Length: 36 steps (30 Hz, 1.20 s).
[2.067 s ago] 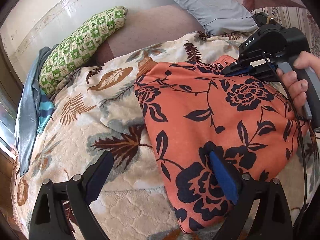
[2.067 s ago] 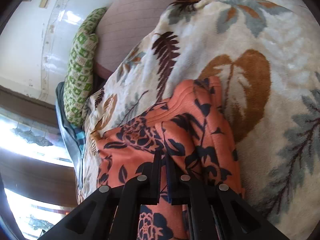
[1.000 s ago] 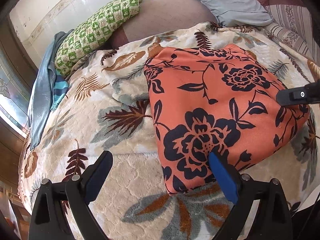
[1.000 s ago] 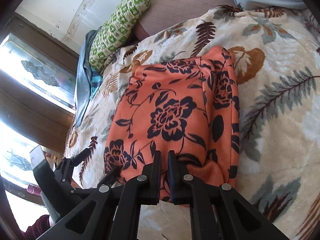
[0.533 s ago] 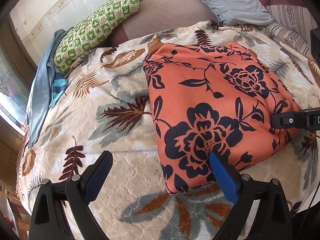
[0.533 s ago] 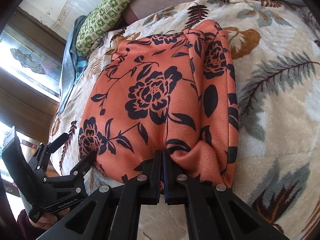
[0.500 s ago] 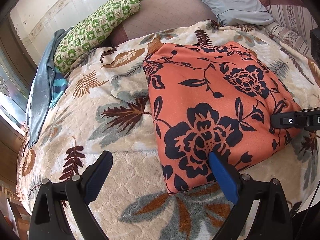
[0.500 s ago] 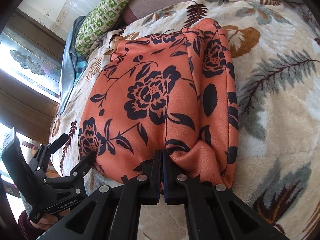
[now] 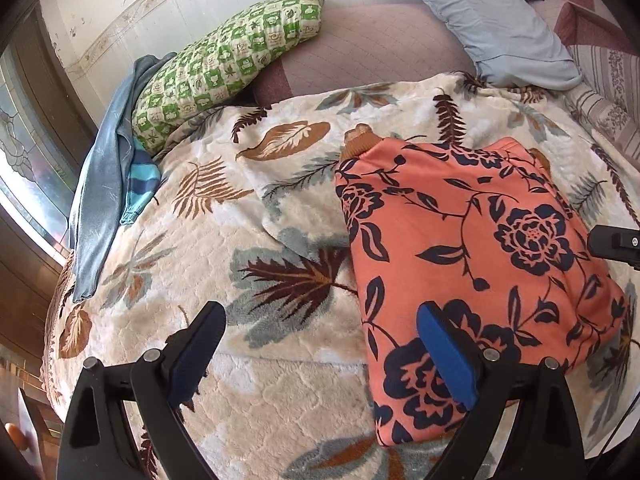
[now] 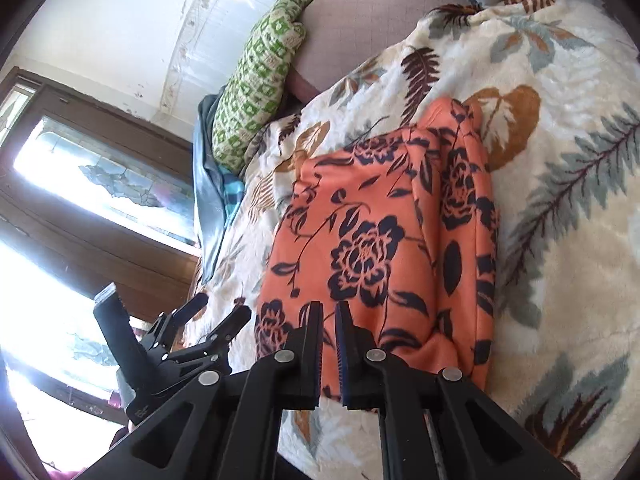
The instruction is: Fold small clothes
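I read the left gripper (image 9: 320, 344) as spread wide, its blue pads well apart and nothing between them. One blue pad (image 9: 444, 356) sits over the near edge of the orange floral garment (image 9: 472, 264); I cannot tell whether it touches the fabric. The other pad hangs over the bare leaf-print blanket (image 9: 248, 216).

The right gripper (image 10: 328, 320) has its jaws nearly pressed together, with only a narrow slit left (no fabric is pinched in it). Its fingertips stand just at the near hem of the garment (image 10: 380, 240), which lies folded and flat on the blanket (image 10: 560, 200), directly ahead of this gripper. A thicker folded band runs along the garment's right side as seen from the right wrist.

The left gripper (image 10: 216, 316) appears to the left of the right one, held by its black handle.

Beyond the garment, ahead and left of both grippers, a green checked pillow (image 9: 228, 64) rests against the wall, with a blue cloth (image 9: 104, 184) draped beside it. A pale blue pillow (image 9: 492, 20) lies ahead and to the right.
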### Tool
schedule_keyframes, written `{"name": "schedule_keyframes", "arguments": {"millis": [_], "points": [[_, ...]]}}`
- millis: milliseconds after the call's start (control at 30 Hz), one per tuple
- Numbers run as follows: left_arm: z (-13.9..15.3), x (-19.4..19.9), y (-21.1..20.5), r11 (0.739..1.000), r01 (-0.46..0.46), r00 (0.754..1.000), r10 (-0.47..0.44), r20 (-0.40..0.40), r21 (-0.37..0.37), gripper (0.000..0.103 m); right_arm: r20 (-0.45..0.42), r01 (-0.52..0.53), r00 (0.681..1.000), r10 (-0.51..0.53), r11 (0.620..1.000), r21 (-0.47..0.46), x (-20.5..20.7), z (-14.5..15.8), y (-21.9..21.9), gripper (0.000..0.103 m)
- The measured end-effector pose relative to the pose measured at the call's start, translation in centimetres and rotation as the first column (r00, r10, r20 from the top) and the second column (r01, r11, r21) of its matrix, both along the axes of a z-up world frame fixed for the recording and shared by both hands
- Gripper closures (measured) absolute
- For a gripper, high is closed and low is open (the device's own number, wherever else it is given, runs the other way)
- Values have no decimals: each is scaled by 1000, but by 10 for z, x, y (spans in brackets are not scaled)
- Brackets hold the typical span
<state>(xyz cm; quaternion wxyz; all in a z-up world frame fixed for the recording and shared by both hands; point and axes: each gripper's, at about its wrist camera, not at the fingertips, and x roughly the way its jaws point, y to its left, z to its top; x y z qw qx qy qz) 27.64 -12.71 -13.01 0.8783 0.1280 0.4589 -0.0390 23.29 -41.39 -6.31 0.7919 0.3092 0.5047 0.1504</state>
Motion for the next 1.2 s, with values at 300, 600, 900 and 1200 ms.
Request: {"name": "schedule_keyframes", "arguments": {"millis": [300,600,900,1200], "points": [[-22,12,-15,999,28,1000,-27,-4,30,6,-152,113,980,-126,989,-90,46,-40,0,97],[-41,20,-10,999,6,999,-8,-38,-41,2,-160,53,984,-81,984,-172,53,-49,14,97],[-12,16,2,994,-74,993,66,-99,-86,3,-101,32,993,-53,980,-195,45,-28,18,97],[-12,-3,5,995,-68,993,61,-97,-70,3,-58,-46,998,35,981,-191,28,-7,37,95]]}}
